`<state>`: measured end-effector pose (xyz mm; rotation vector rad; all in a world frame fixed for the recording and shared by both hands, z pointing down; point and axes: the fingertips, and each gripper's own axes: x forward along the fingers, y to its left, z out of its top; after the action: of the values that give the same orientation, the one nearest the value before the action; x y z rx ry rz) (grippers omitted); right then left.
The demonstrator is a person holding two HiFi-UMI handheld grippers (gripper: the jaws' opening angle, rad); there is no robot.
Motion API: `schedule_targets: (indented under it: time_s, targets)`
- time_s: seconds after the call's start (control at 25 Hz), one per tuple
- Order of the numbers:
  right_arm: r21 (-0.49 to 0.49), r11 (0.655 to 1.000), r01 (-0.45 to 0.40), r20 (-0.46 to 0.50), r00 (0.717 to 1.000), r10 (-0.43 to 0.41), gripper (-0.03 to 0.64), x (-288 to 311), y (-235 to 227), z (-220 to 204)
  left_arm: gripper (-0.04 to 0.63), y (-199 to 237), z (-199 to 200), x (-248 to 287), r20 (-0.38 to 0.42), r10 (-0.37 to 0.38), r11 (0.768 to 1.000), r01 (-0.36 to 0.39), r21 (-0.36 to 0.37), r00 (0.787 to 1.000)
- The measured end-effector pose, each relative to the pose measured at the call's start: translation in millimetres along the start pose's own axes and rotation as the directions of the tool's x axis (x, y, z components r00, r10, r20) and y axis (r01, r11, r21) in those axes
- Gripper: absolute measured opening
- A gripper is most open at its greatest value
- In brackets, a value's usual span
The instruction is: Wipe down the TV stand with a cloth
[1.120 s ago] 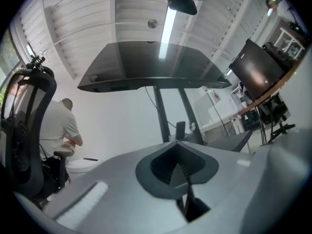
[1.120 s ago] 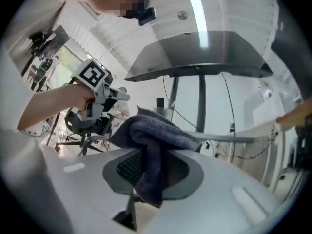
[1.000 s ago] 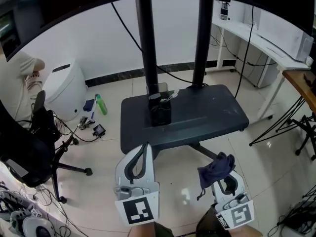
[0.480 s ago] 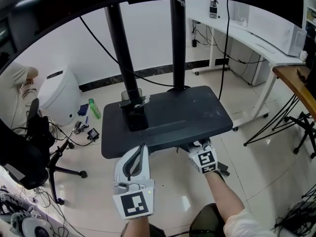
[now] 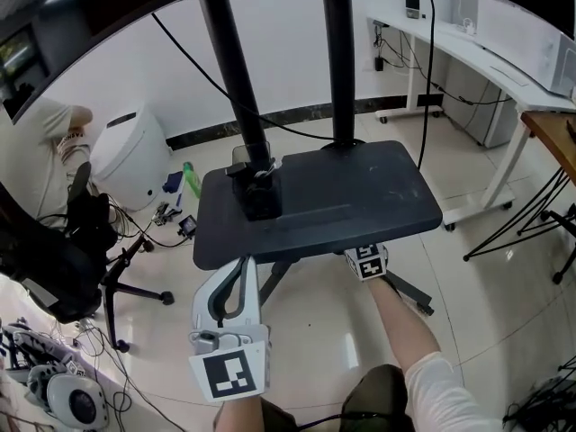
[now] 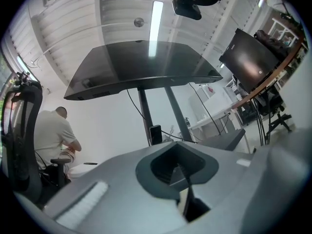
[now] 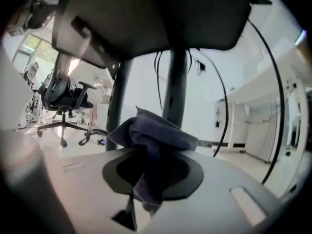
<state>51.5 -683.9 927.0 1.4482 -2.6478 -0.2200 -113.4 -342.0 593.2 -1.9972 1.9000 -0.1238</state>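
The TV stand's black shelf (image 5: 360,192) sits on two dark poles (image 5: 236,79) in the middle of the head view. My right gripper (image 7: 146,179) is shut on a dark blue cloth (image 7: 153,138) bunched up between its jaws. In the head view only its marker cube (image 5: 366,262) shows at the shelf's front edge. Its jaws and the cloth are hidden under the shelf. From below, the shelf's dark underside (image 7: 161,18) hangs right above the cloth. My left gripper (image 5: 245,265) is shut and holds nothing, just short of the shelf's front left edge, pointing upward.
A black box (image 5: 259,196) stands on the shelf beside the left pole. On the floor at left are a black office chair (image 5: 54,259), a white appliance (image 5: 126,156), a green bottle (image 5: 191,180) and loose cables. A white desk (image 5: 477,52) and tripod legs (image 5: 531,232) lie right.
My right gripper has carried the cloth from low over the floor forward and under the shelf's front edge. The left gripper has stayed roughly in place, and the head view has shifted slightly.
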Motion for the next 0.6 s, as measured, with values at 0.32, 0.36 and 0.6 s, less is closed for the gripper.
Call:
schedule_targets:
  time_s: [0.32,0.36,0.6]
  targets:
    - [-0.012,0.996,-0.085,-0.239,0.968,0.08,0.083,24,27,-186,0.238,9,-18,2,-0.001,-0.003,0.999,0.003,0.033,1.0]
    - [-0.005,0.997,-0.078,-0.254,0.964,0.074,0.083,17,20,-189,0.238,10,-17,2,0.006,-0.001,0.999,0.001,0.039,1.0]
    - [-0.036,0.999,0.001,-0.38,0.925,-0.014,0.083,-122,-54,-254,0.238,3,-17,9,0.02,-0.034,0.999,0.033,0.04,0.999]
